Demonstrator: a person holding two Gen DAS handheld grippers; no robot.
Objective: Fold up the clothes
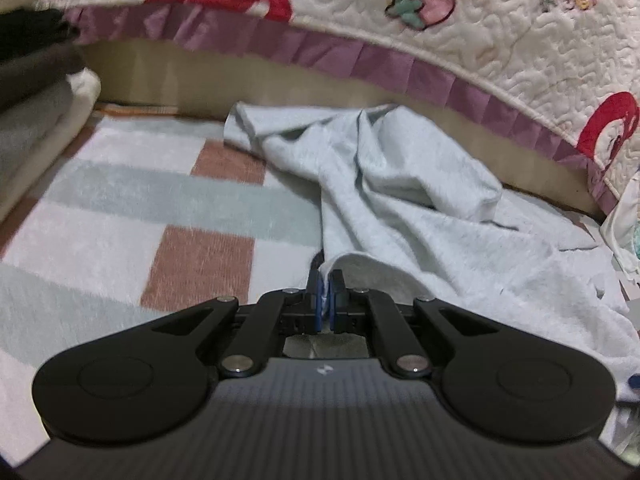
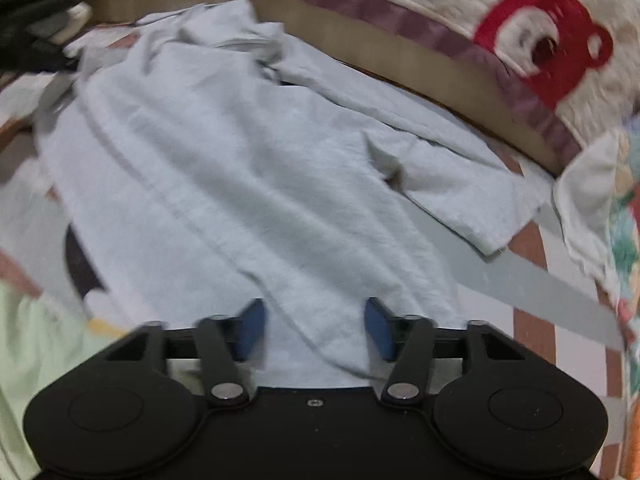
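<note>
Here, the garment (image 1: 400, 200) edge sits pinched between left fingers (image 1: 319, 300).

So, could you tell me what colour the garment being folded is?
Pale blue-grey, plain; the garment shows best in the right wrist view.

The pale blue garment (image 1: 400, 200) is soft, matt knit cloth, creased all over, and it lies on a checked blanket (image 1: 120, 208) with a short fuzzy pile. Behind hangs a stitched cream quilt (image 1: 500, 48), puckered, with a pleated purple frill of faint sheen. The left gripper (image 1: 327, 300) is matt black plastic with bright metal pins and blue pads.
</note>
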